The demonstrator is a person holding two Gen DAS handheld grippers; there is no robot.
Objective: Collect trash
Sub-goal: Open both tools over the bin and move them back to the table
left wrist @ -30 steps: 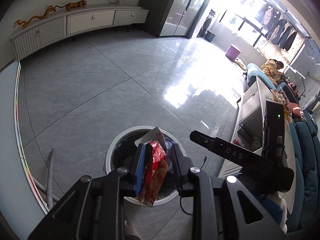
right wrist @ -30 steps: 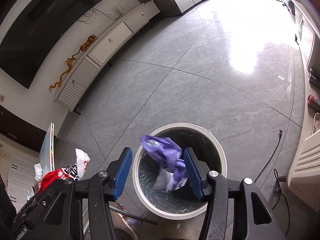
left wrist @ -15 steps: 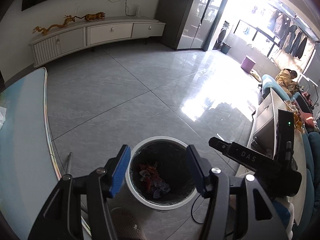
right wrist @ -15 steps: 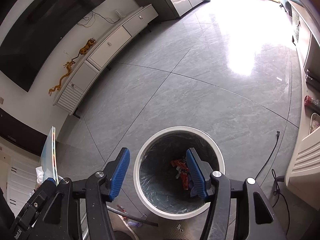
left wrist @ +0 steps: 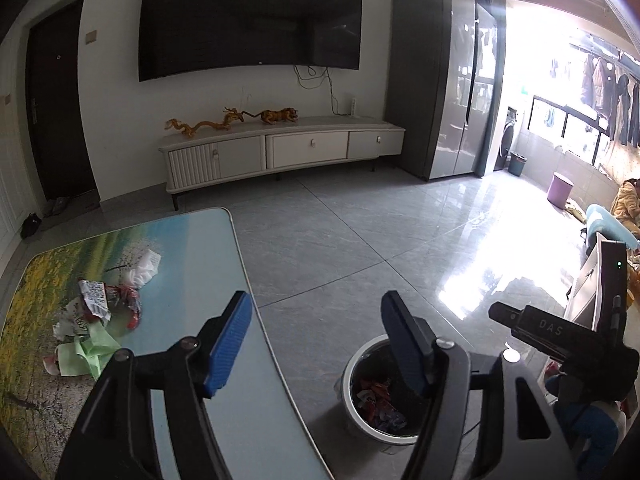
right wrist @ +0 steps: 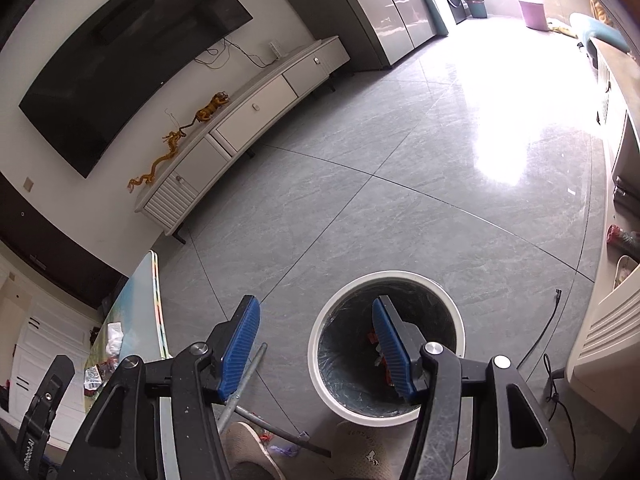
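Left gripper [left wrist: 316, 344] was spread and empty, jaws just opening; it should've come down square over the wrappers [left wrist: 108, 304] on the table [left wrist: 192, 248].

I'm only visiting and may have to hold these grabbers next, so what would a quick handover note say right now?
Left gripper: open, empty; its jaws have just been opening.
Right gripper: open, empty, above the bin.
Done: red and purple wrappers lie in the bin.
Left: a pile of wrappers and paper scraps on the table, and small bits on the floor beside the bin.
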